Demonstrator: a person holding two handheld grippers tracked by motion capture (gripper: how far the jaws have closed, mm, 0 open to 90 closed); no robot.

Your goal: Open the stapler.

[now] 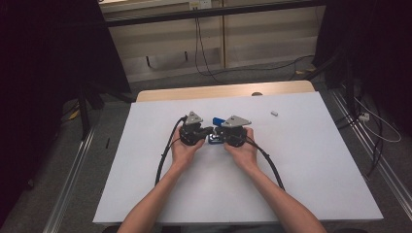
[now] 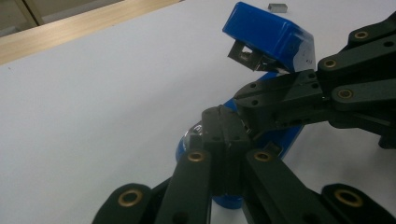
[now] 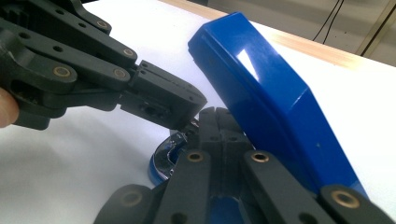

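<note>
- Near the middle of the white desk (image 1: 301,160), both forearms come in from the near edge and angle inward, so the two hands sit close together.
- Left gripper (image 1: 208,130) lies level in the left hand (image 1: 182,149), pointing toward the right one; its jaws are closed together, their tips at the metal base of the blue stapler (image 1: 216,121). Whether they pinch anything I cannot tell.
- Right gripper (image 1: 217,131) is held level in the right hand (image 1: 243,151), pointing toward the left one; its jaws are also closed, tips meeting the other gripper's tips low on the stapler.
- Stapler stands between the two grippers with its blue top (image 3: 266,98) swung up and open, its base (image 3: 161,163) resting on the desk.
- Small grey block (image 1: 274,113) lies well apart, toward the desk's far right.
- Black cables (image 1: 165,155) trail from each gripper back along the desk.
- Beyond the desk's wooden far edge (image 1: 223,91) are grey floor, loose cables and pale wall panels; the sides of the room are dark.
</note>
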